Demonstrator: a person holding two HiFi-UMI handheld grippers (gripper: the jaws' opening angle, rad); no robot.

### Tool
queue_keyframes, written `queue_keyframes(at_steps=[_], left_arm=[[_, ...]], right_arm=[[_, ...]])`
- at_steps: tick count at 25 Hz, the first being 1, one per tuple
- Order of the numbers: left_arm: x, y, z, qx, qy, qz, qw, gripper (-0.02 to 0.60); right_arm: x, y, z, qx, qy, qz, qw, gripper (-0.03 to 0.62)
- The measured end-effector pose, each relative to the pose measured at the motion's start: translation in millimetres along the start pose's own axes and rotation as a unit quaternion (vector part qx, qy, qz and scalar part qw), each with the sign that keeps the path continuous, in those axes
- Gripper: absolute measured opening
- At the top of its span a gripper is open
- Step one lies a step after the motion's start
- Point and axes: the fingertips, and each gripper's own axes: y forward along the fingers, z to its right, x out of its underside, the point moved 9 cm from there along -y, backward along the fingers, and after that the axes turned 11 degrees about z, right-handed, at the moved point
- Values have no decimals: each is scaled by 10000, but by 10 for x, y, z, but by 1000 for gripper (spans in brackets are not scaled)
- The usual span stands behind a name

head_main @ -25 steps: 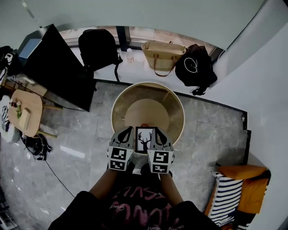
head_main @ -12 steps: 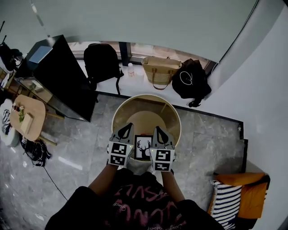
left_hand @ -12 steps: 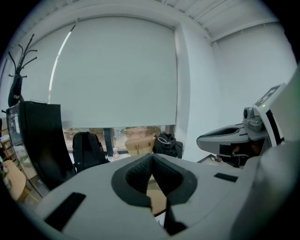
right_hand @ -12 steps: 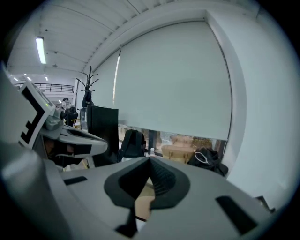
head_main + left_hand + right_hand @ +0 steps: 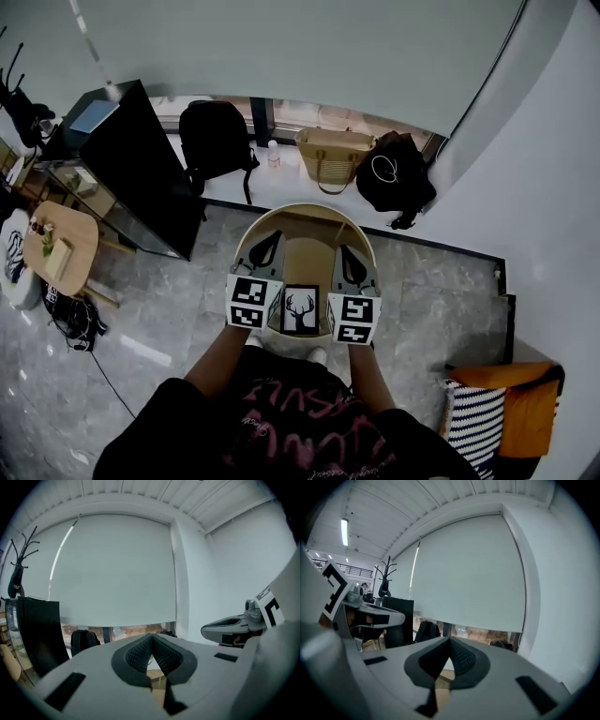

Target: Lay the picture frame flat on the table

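The picture frame, black-edged with a deer print, shows its face upward at the near edge of the round wooden table. I cannot tell whether it rests fully flat. My left gripper sits just left of the frame and my right gripper just right of it, both pointing away over the tabletop. Neither touches the frame. In the left gripper view the left gripper has its jaws closed together on nothing. The right gripper is likewise shut and empty in its own view.
A tall black panel stands at left, beside a small wooden side table. Beyond the table sit a black backpack, a woven bag and a black bag. An orange chair is at lower right.
Both grippers have drawn away from the frame's sides and spread apart. The frame stays at the table's near edge, facing up.
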Motion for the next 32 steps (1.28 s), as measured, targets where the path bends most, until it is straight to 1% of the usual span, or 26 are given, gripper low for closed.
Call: queue_keyframes(at_steps=[5, 11, 16, 21, 25, 28, 32], left_arm=[[-45, -48, -38, -97, 10, 43, 9999, 9], [-20, -81, -30, -122, 12, 12, 9999, 9], [-67, -90, -32, -204, 145, 112, 9996, 9], [-78, -79, 24, -150, 337, 180, 9992, 9], [-55, -90, 45, -161, 327, 186, 9992, 9], [-33, -122, 4, -313, 332, 184, 9988, 9], [-27, -139, 5, -411, 225, 79, 9989, 9]], right_arm=[[-23, -27, 75, 76, 19, 32, 10000, 20], [-24, -35, 57, 12, 11, 61, 10000, 20], [-27, -33, 66, -2, 40, 104, 9999, 20], [-12, -35, 69, -53, 31, 129, 9999, 20], [-17, -36, 67, -64, 85, 163, 9998, 20], [-22, -32, 62, -64, 131, 193, 9997, 20], [-21, -41, 97, -73, 116, 189, 9997, 20]])
